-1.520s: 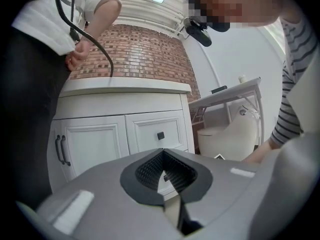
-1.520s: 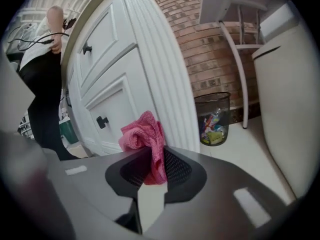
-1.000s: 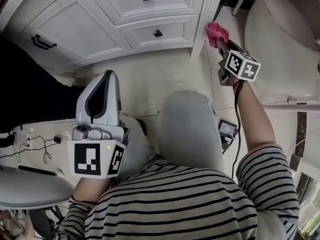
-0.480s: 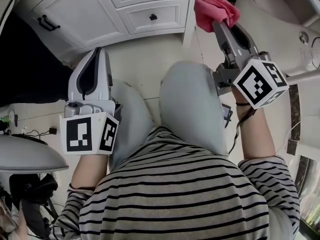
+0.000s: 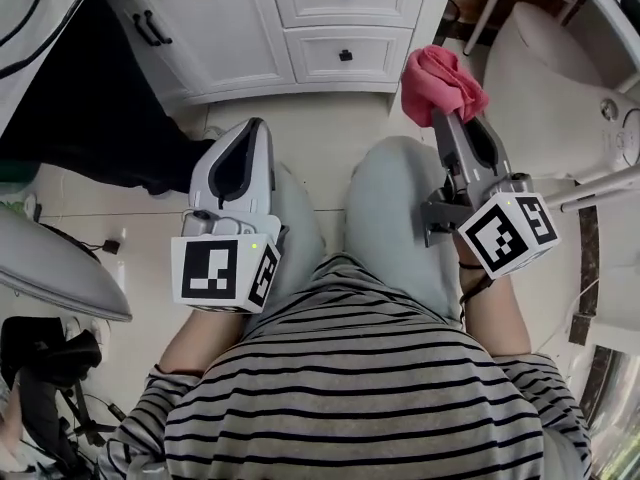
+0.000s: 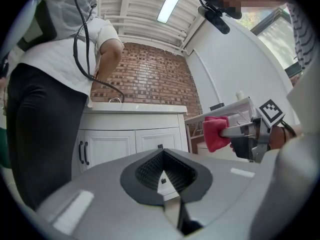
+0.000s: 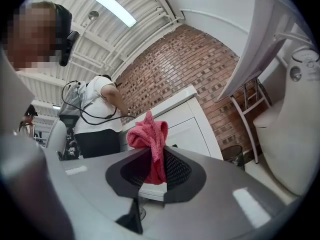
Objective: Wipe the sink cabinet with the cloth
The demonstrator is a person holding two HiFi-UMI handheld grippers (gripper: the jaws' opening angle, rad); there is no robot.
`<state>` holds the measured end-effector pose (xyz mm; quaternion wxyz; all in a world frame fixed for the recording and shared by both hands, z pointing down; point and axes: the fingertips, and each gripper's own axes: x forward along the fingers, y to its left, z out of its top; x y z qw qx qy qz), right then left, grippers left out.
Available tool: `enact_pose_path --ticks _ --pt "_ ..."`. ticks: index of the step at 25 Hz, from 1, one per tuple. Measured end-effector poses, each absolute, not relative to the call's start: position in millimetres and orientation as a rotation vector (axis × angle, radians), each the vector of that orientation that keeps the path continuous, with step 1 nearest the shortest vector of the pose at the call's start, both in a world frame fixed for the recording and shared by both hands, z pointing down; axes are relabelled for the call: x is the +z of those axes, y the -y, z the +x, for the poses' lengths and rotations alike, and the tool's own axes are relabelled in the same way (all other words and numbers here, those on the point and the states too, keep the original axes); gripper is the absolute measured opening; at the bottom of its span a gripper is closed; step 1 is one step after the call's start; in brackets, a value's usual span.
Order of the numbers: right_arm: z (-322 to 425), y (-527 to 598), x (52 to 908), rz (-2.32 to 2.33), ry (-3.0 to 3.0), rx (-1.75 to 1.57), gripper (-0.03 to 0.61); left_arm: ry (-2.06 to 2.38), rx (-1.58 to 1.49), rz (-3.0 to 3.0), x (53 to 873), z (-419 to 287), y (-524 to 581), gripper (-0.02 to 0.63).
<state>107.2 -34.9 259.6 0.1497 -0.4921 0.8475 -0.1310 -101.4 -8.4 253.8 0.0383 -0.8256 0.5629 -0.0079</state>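
Note:
The pink cloth is bunched at the tip of my right gripper, which is shut on it and held off the white sink cabinet. The cloth sticks up from the closed jaws in the right gripper view, with the cabinet behind it. My left gripper is shut with nothing in it and rests over the person's left knee. In the left gripper view the cabinet faces me, and the right gripper carries the cloth at the right.
A second person in black trousers stands at the cabinet's left side, bending over the sink. A white toilet is at the right. A small bin stands by the brick wall. Cables lie on the floor at left.
My right gripper has drawn back from the cabinet's right corner with the cloth and dropped toward the knee. The head view has tilted, so more of the cabinet doors show.

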Motion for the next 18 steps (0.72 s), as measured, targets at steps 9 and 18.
enact_pose_path --ticks 9,18 --pt "98 29 257 -1.408 -2.457 -0.357 0.067 -1.736 -0.017 -2.537 253 -105 8 0.002" --pt "100 31 268 -1.422 -2.468 -0.382 0.067 -1.732 -0.020 -2.554 260 -102 15 0.002"
